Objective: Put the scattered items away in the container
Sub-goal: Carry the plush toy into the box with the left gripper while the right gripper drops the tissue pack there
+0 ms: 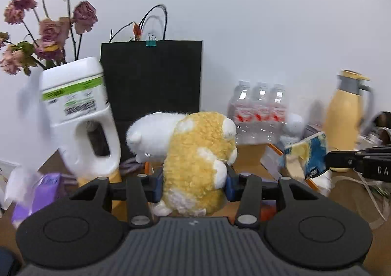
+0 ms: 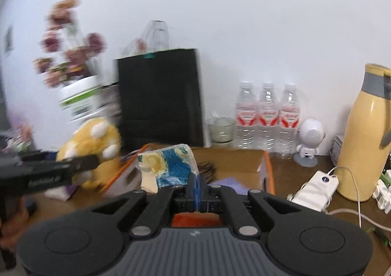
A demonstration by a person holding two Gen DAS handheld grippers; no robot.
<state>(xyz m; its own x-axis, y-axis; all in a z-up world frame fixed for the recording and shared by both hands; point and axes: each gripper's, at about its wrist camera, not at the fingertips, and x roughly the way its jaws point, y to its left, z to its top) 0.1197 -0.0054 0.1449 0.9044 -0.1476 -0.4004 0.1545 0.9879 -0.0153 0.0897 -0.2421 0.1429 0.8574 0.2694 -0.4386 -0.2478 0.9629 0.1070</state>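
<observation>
A yellow and white plush toy (image 1: pixel 195 153) hangs in the air, my left gripper (image 1: pixel 193 186) shut on its lower body. The same plush toy (image 2: pixel 92 144) appears at the left of the right wrist view, with the left gripper (image 2: pixel 83 163) on it. My right gripper (image 2: pixel 196 186) is shut on the edge of a blue and yellow patterned packet (image 2: pixel 168 166), which it holds above the open cardboard box (image 2: pixel 234 161). That packet (image 1: pixel 306 156) and the right gripper (image 1: pixel 327 162) show at the right of the left wrist view.
A black paper bag (image 1: pixel 151 80) stands against the wall, a white jug (image 1: pixel 78 109) with dried flowers (image 1: pixel 48 29) to its left. Water bottles (image 2: pixel 267 114), a small white robot figure (image 2: pixel 309 139), a yellow thermos (image 2: pixel 364 134) and a white charger (image 2: pixel 317 188) stand at the right.
</observation>
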